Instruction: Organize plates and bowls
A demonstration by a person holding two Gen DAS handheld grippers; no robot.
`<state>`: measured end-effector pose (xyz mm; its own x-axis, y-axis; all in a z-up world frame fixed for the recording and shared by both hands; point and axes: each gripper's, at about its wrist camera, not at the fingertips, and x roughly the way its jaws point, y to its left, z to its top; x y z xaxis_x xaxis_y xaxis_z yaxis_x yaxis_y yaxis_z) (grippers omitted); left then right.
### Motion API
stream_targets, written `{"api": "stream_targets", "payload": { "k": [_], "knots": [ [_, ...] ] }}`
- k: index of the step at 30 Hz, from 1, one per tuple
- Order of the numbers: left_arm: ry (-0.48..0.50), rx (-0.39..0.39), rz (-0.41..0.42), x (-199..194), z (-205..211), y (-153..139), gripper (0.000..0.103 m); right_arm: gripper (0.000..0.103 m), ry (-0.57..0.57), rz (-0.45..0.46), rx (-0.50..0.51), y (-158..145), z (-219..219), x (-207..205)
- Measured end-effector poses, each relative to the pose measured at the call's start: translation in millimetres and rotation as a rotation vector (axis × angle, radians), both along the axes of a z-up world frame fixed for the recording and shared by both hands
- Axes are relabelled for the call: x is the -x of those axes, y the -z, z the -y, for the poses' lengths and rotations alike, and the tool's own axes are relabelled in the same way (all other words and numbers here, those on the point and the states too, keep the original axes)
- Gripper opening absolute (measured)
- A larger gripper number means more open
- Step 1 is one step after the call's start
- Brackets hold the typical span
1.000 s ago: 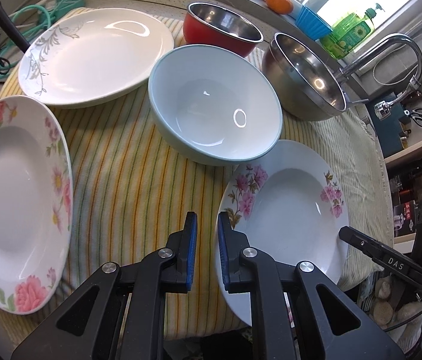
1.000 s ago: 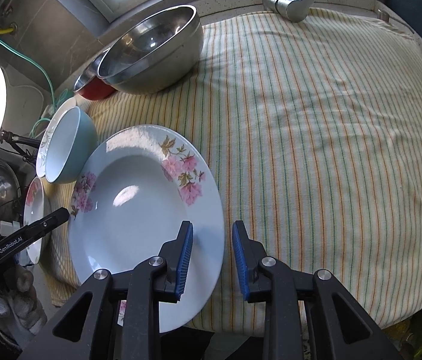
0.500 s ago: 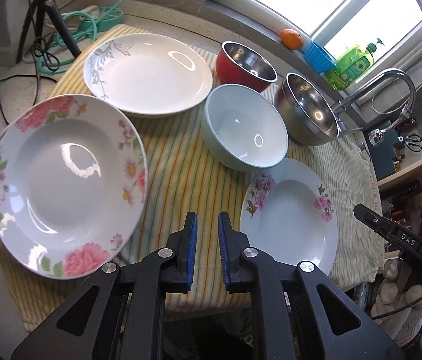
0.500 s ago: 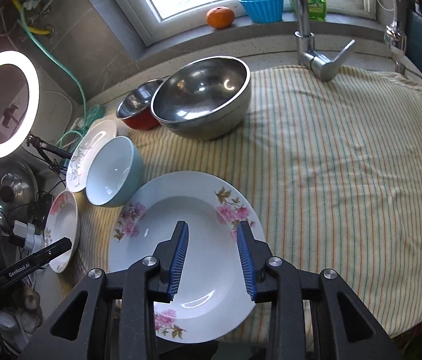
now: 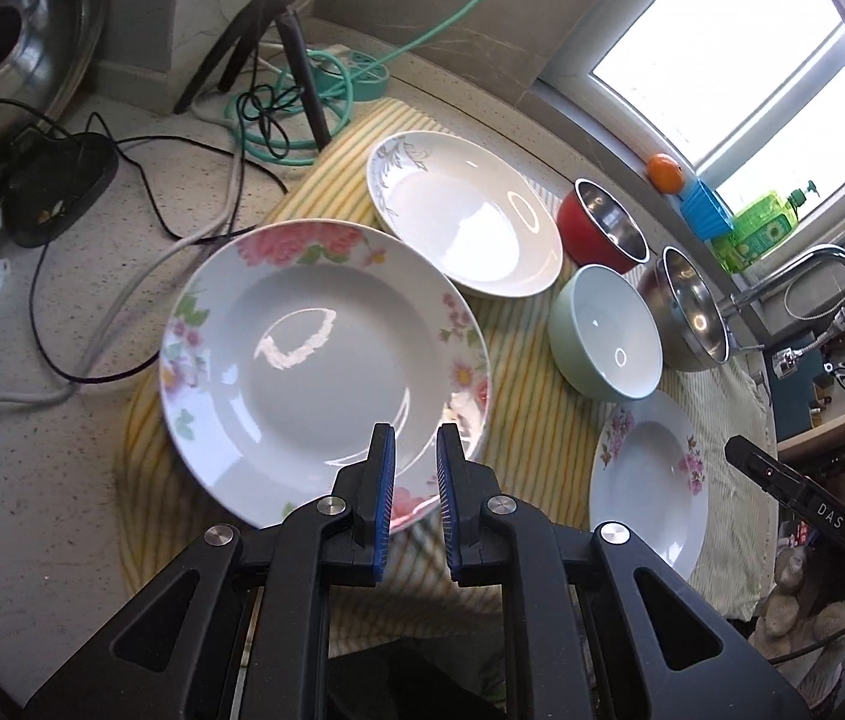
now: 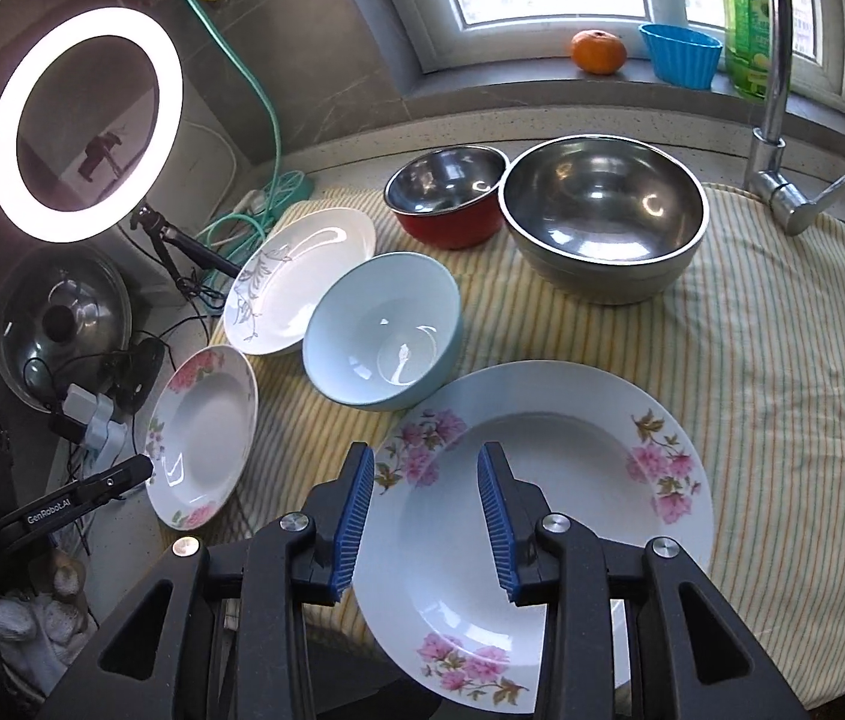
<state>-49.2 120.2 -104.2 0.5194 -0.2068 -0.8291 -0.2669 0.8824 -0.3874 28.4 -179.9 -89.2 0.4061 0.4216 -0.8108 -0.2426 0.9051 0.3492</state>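
On the striped cloth (image 6: 782,372) lie a rose-rimmed plate (image 5: 320,360), a white plate with grey leaves (image 5: 464,222), a pale blue bowl (image 6: 383,339), a red steel-lined bowl (image 6: 449,195), a large steel bowl (image 6: 602,213) and a pink-flower plate (image 6: 536,510). My left gripper (image 5: 413,450) is open with a narrow gap, above the near edge of the rose-rimmed plate, holding nothing. My right gripper (image 6: 425,462) is open wide above the near left part of the pink-flower plate, empty.
A ring light (image 6: 83,123) on a tripod (image 5: 278,42), cables (image 5: 140,240) and a green hose (image 5: 302,114) crowd the counter at left. A faucet (image 6: 782,120) stands at the back right. An orange (image 6: 598,51), blue cup (image 6: 680,54) and soap bottle (image 6: 749,24) sit on the sill.
Both grippers have risen and pulled back, so more of the counter shows. The left one has swung left over the rose-rimmed plate. The right jaws have opened wider.
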Motion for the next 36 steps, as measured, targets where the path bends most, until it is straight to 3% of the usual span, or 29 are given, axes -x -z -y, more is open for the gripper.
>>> {"api": "stream_targets", "payload": {
  "k": [10,18,27,36],
  "knots": [
    [-0.113,-0.037,-0.004,9.8,-51.2,5.6,0.015,0.037,-0.125,-0.016,-0.016,3.7,-70.8,-8.6],
    [-0.179,-0.025,-0.034,5.3,-90.6,22.5,0.019,0.037,-0.149,-0.097,-0.036,30.7,-121.2,-27.4],
    [-0.170,0.025,-0.061,-2.4,-103.0,41.1,0.019,0.037,-0.145,-0.145,-0.001,55.7,-148.5,-45.5],
    [-0.164,0.053,-0.077,-6.7,-104.0,51.0,0.019,0.025,-0.171,-0.180,-0.007,69.6,-162.8,-55.6]
  ]
}}
